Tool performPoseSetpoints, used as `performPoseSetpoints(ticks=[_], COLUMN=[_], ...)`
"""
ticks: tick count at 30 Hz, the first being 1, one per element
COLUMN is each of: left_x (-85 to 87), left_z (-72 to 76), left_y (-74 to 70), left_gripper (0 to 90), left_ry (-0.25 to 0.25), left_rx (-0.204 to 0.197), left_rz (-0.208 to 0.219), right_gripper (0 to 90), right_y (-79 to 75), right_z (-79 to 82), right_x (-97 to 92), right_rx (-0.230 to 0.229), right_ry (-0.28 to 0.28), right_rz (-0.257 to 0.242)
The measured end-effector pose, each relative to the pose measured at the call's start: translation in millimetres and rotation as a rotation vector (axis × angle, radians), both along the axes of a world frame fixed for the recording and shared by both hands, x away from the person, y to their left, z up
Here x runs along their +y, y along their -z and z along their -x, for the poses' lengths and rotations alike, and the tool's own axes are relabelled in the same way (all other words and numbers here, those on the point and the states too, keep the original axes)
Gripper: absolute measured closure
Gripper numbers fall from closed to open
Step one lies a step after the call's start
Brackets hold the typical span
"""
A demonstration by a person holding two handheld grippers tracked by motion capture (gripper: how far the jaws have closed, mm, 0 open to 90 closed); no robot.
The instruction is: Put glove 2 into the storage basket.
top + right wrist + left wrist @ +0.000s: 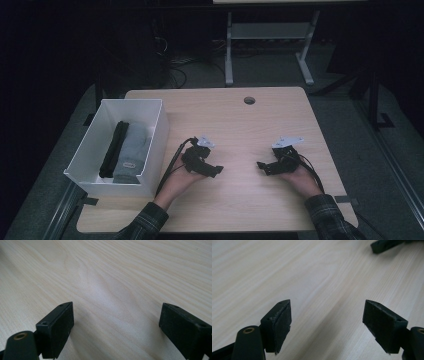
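Both grippers, left gripper (216, 171) and right gripper (261, 166), are released and empty; they should be rested level on the table (240, 130), away from the white box (150, 150).

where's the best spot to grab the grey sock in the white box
Probably the grey sock at its near folded end, coming straight down from above: it lies flat along the white box, tight against the black sock, so the walls block any sideways approach.

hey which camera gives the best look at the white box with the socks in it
The high view: the white box sits whole at the table's left edge, black and grey socks folded inside. Both gripper views look at bare tabletop between open jaws, so they add nothing about the box.
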State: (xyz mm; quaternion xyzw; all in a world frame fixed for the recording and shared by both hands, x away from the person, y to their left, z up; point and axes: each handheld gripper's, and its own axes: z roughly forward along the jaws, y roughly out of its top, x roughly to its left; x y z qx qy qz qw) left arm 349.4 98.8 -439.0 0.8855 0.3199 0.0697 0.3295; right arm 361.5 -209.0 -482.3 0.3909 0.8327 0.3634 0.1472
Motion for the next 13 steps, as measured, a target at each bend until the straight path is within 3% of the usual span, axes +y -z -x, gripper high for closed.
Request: performPoseSetpoints(ticks=[13], left_x=[-1.3], left_z=[1.3], left_y=[17.9], left_gripper=[22.7], left_ry=[0.019], left_rx=[0.009], left_rz=[-0.052], right_gripper=[12.5], right_y=[-0.3], right_z=[0.2], right_x=[0.0], right_rx=[0.003], right_ry=[-0.002], right_rz=[0.001])
